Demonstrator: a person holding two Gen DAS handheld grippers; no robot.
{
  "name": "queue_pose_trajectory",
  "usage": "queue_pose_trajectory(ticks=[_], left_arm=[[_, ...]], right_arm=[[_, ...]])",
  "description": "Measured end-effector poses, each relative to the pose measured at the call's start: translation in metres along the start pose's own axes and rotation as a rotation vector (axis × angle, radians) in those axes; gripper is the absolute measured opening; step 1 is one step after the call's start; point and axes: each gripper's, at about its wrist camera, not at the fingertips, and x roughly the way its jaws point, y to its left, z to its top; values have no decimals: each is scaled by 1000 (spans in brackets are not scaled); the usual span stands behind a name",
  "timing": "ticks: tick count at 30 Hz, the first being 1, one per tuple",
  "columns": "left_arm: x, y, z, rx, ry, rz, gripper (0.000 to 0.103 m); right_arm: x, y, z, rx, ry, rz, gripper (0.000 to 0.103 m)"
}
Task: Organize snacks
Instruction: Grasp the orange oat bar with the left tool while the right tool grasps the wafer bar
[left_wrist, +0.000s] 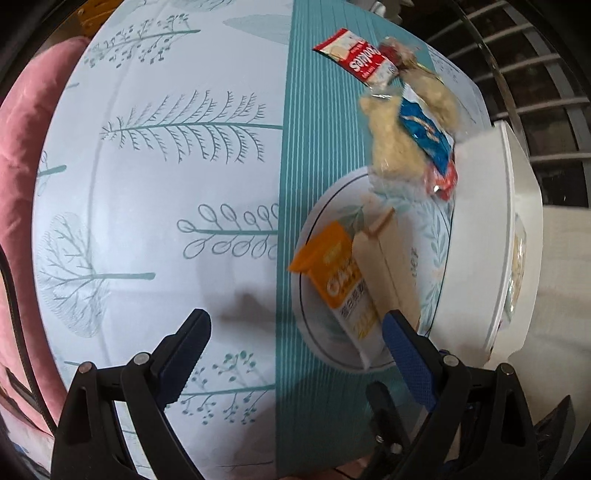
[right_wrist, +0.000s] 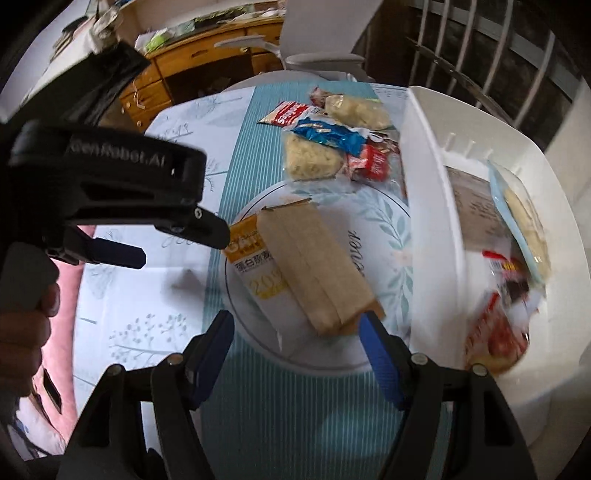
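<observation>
A beige snack pack (right_wrist: 314, 266) lies on an orange-and-white oat packet (right_wrist: 255, 266) on a round white plate (right_wrist: 380, 221). My right gripper (right_wrist: 295, 332) is open just in front of them, holding nothing. My left gripper (left_wrist: 295, 328) is open and empty, its right finger at the near end of the same beige pack (left_wrist: 388, 269) and orange packet (left_wrist: 340, 273). It shows from the side in the right wrist view (right_wrist: 181, 240). Beyond the plate lie loose snacks: a red-and-white packet (left_wrist: 354, 55), pale noodle bags (left_wrist: 395, 144) and a blue packet (left_wrist: 424, 133).
A white bin (right_wrist: 436, 236) with several snack packs inside stands right of the plate; it also shows in the left wrist view (left_wrist: 476, 229). The table has a leaf-print cloth (left_wrist: 166, 184) with a teal striped band. A pink cushion (left_wrist: 22, 147) is at left, a wooden desk (right_wrist: 207, 55) beyond.
</observation>
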Motion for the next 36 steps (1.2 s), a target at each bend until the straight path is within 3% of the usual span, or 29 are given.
queue_pose_trajectory(ticks=[14,19,26,27,29,36], left_arm=[[23,7,24,-150,48,-20,90],[24,11,31,-192,64,19,90],[26,23,35,-279,76,8,88],[27,24,35,-289,79,4,88],[29,25,34,-311,87,-6,88],[41,26,33,-386,107,-44,86]], right_arm=[[48,0,34,-179,102,-64,65],[55,-6,37,-181,113,-48,65],[61,-11,50,-179,125,-24,64],[62,-11,51,-187,130,-22,63],[63,-12,56,-196,145,-10,47],[69,-22,72,-196,177,-7,37]])
